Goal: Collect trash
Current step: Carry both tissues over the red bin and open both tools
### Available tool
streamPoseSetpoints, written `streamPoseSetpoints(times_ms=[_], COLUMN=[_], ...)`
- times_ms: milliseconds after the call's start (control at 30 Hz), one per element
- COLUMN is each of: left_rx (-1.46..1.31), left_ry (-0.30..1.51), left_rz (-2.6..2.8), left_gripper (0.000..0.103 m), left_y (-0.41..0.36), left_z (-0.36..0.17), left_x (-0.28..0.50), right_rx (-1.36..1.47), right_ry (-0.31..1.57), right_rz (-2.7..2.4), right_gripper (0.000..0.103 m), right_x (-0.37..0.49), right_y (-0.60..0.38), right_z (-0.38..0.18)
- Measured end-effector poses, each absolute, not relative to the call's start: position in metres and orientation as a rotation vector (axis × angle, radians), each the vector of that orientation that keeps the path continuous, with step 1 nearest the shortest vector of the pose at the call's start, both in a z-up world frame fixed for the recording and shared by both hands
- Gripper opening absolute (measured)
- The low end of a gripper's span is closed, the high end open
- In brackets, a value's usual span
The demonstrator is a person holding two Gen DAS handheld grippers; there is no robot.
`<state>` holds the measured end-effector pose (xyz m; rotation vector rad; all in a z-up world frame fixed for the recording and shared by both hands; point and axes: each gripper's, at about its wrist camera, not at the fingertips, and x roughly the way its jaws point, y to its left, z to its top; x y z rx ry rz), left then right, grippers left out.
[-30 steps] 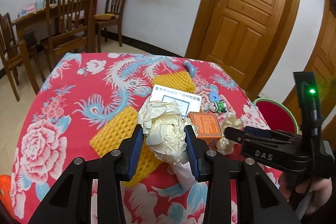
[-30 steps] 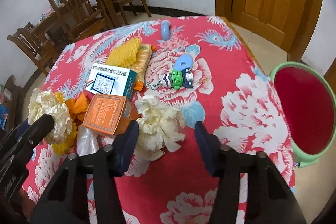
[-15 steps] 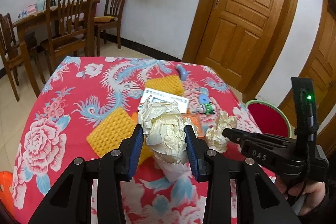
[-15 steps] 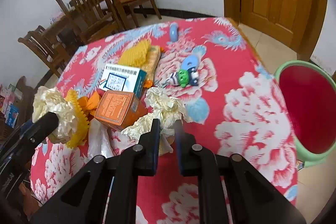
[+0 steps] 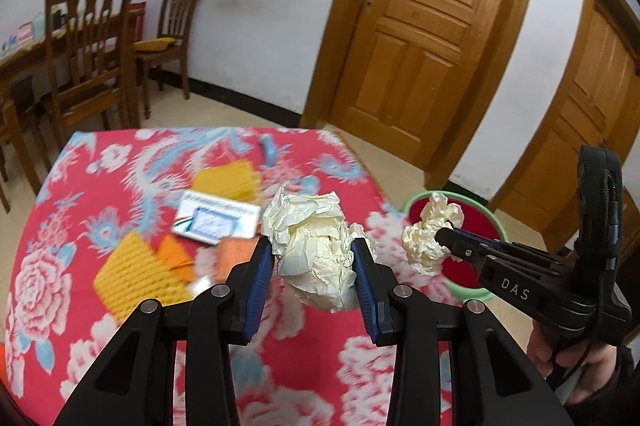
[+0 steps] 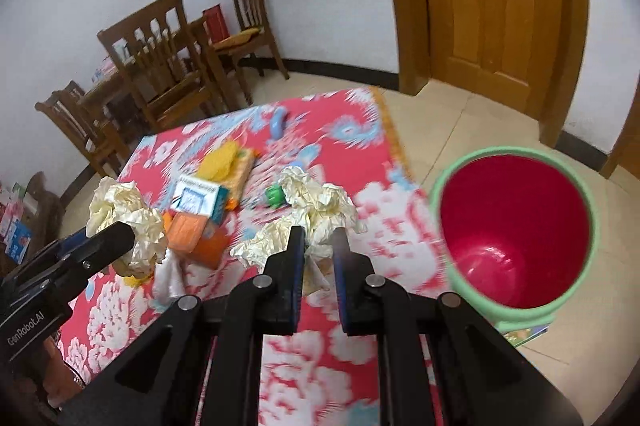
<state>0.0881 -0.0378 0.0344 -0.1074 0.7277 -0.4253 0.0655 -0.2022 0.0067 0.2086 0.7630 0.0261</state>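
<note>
My left gripper (image 5: 314, 258) is shut on a large crumpled cream paper ball (image 5: 316, 250) and holds it above the red floral table (image 5: 100, 226). My right gripper (image 6: 318, 246) is shut on a second crumpled paper ball (image 6: 316, 202), lifted off the table; it also shows in the left wrist view (image 5: 430, 234), in front of the bin. The bin (image 6: 516, 230) is a green bucket with a red inside, standing on the floor right of the table. It looks empty.
On the table lie a white medicine box (image 6: 198, 196), an orange box (image 6: 188, 230), yellow foam nets (image 5: 132, 270), a green toy (image 6: 275, 194) and a blue object (image 6: 277, 122). Wooden chairs (image 5: 92, 50) stand behind; doors (image 5: 420, 38) at the back right.
Both grippers have lifted their paper balls off the table and swung right toward the bin. The right gripper shut on its ball during the last second.
</note>
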Motion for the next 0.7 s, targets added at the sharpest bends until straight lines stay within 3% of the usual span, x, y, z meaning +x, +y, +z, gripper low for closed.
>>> streamPoseSetpoints(times_ms=[400,700], left_rx=[-0.062,-0.011], left_ry=[0.747,0.8], left_rz=[-0.553,-0.653], left_gripper=[0.04,0.04], left_y=[-0.12,-0.2], left_z=[0.041,0.015], left_x=[0.108,0.125], right_rx=[0.263,0.321], right_ry=[0.716,0.746], right_rz=[-0.104,-0.209], right_gripper=[0.016,0.016], right_x=[0.05,0.043], right_y=[-0.285,-0.342], right_z=[0.013,-0.01])
